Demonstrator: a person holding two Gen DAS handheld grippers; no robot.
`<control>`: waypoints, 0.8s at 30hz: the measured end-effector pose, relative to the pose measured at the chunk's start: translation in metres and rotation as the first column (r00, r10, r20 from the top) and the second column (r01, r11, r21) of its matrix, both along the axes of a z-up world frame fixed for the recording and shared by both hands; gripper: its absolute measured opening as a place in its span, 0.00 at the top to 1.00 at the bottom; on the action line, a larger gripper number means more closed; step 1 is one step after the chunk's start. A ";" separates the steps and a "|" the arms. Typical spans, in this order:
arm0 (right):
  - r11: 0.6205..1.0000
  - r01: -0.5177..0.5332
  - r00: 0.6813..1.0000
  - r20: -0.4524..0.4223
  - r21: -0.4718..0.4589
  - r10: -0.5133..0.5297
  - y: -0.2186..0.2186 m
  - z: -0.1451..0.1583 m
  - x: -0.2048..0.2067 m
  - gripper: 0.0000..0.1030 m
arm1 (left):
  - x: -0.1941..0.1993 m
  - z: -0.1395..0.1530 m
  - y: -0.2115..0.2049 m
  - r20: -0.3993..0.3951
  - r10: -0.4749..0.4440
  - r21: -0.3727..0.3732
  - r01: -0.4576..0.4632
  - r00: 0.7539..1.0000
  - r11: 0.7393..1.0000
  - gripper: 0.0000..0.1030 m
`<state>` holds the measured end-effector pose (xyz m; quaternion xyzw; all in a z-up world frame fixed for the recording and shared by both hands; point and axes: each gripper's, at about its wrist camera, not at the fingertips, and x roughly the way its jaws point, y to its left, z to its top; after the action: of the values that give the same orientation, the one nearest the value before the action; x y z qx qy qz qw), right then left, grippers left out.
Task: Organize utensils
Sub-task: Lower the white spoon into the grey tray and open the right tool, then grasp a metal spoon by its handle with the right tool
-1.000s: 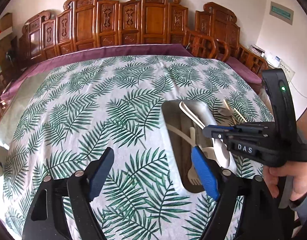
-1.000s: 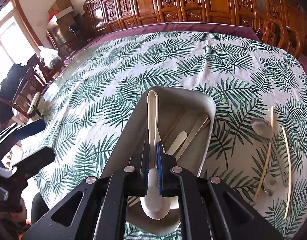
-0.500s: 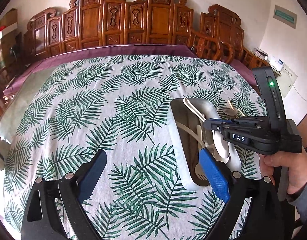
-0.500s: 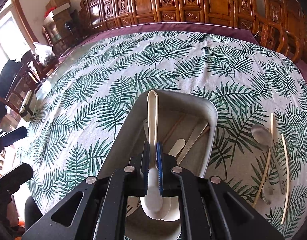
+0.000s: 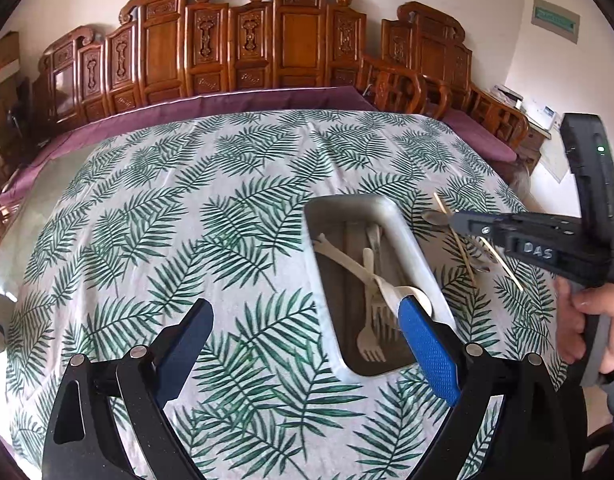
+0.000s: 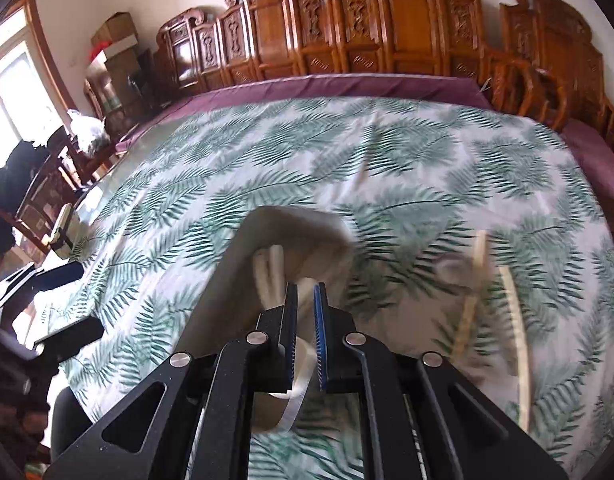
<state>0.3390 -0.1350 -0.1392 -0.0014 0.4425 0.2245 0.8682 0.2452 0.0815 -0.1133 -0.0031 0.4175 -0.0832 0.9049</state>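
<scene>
Both grippers hold nothing: left gripper (image 5: 303,344) gapes wide, right gripper (image 6: 305,332) barely open; white spoon (image 5: 359,266) lies slantwise in the tray (image 5: 403,232).

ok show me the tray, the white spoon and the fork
tray (image 5: 405,236), left wrist view, on its right rim.
white spoon (image 5: 349,262), left wrist view, on its handle, lying across the tray.
fork (image 5: 369,346), left wrist view, on its head near the tines.
</scene>
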 end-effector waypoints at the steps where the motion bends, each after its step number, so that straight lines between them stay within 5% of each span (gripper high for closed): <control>1: 1.000 0.007 1.000 0.009 -0.009 -0.007 -0.010 0.002 -0.002 0.91 | 0.001 -0.001 -0.007 -0.002 -0.009 0.000 0.009 1.000 1.000 0.12; 14: 0.985 0.106 0.994 -0.002 -0.136 -0.107 -0.123 -0.021 0.003 0.78 | 0.014 -0.008 -0.071 -0.012 -0.092 -0.035 0.092 0.996 0.995 0.12; 24: 0.983 0.017 0.996 -0.086 -0.183 -0.033 -0.119 -0.067 0.048 0.78 | 0.029 -0.015 -0.108 -0.033 -0.141 -0.017 0.140 0.989 0.990 0.12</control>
<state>0.3868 -0.2542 -0.2059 -0.0651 0.4992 0.1723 0.8467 0.2737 -0.0268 -0.1287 0.0181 0.4315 -0.1497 0.8894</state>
